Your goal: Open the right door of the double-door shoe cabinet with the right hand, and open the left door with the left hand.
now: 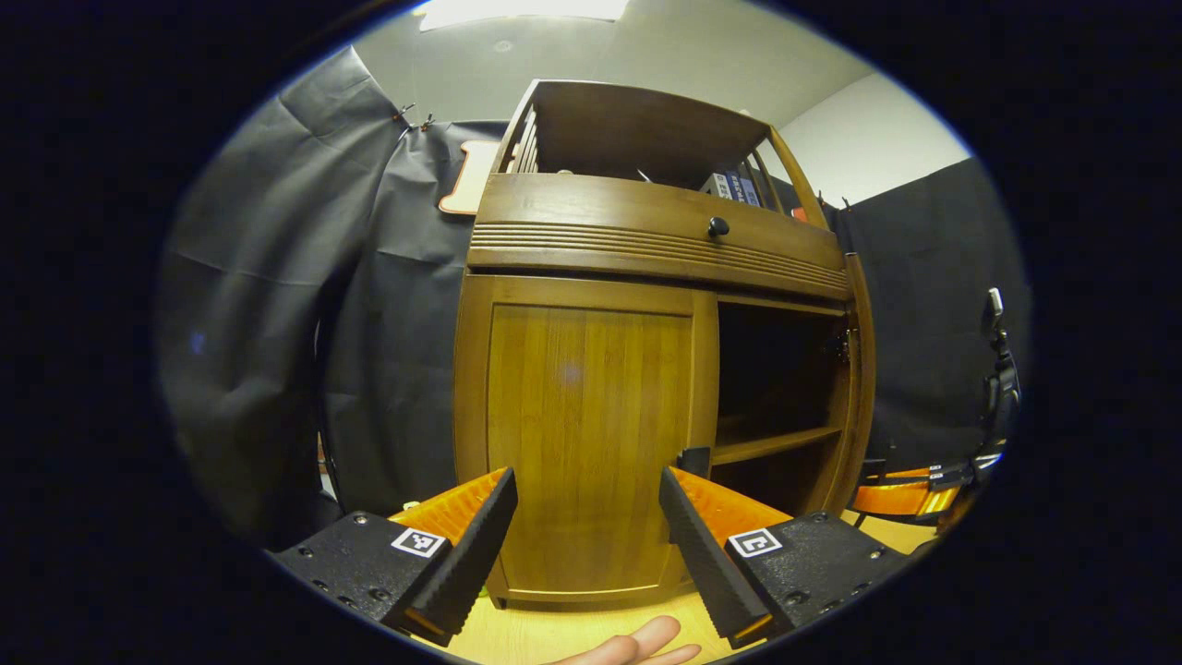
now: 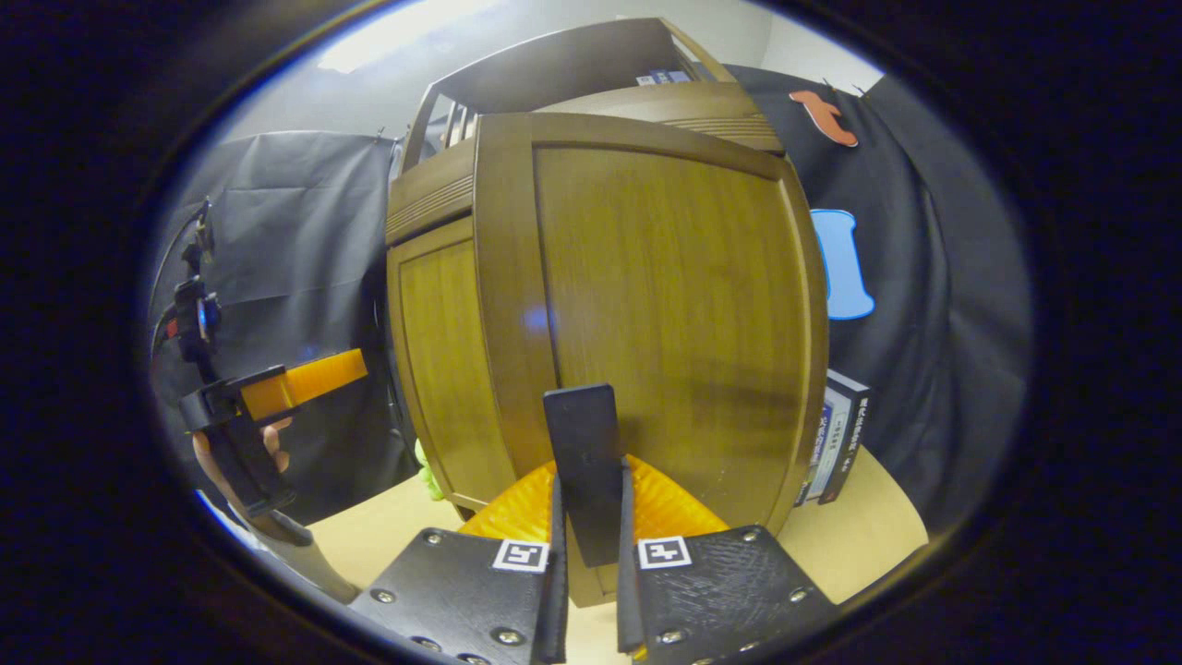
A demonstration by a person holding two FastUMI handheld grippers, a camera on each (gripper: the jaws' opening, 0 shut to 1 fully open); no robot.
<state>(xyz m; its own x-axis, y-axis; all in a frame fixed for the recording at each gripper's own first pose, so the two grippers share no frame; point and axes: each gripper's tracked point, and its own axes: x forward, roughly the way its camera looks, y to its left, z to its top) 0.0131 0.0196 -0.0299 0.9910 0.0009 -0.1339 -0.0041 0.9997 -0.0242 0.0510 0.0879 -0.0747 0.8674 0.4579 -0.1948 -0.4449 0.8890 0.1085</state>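
Right gripper clamped on open door's handle, left gripper spread before closed door

Right gripper (image 2: 591, 545) has its two fingers pressed together on the dark flat handle (image 2: 582, 462) of the right door (image 2: 665, 305), which stands swung outward from the shoe cabinet (image 1: 646, 240). In the left gripper view the cabinet's right half gapes at 3 o'clock of the frame centre, showing a dark interior with a shelf (image 1: 776, 445); the right gripper appears there far off at 4 o'clock, beside the cabinet's right edge. Left gripper (image 1: 588, 517) hangs with its fingers wide apart, framing the lower part of the closed left door (image 1: 586, 416) without touching it; a small dark handle (image 1: 694, 460) sits on that door's right edge, just above the right-hand finger. Above both doors runs a drawer front with a round black knob (image 1: 717, 226). A person's fingertips (image 1: 637, 646) show at 6 o'clock on the light wooden table (image 1: 572, 633). In the right gripper view a boxed item (image 2: 836, 443) stands on the table at 4 o'clock, just beside the open door
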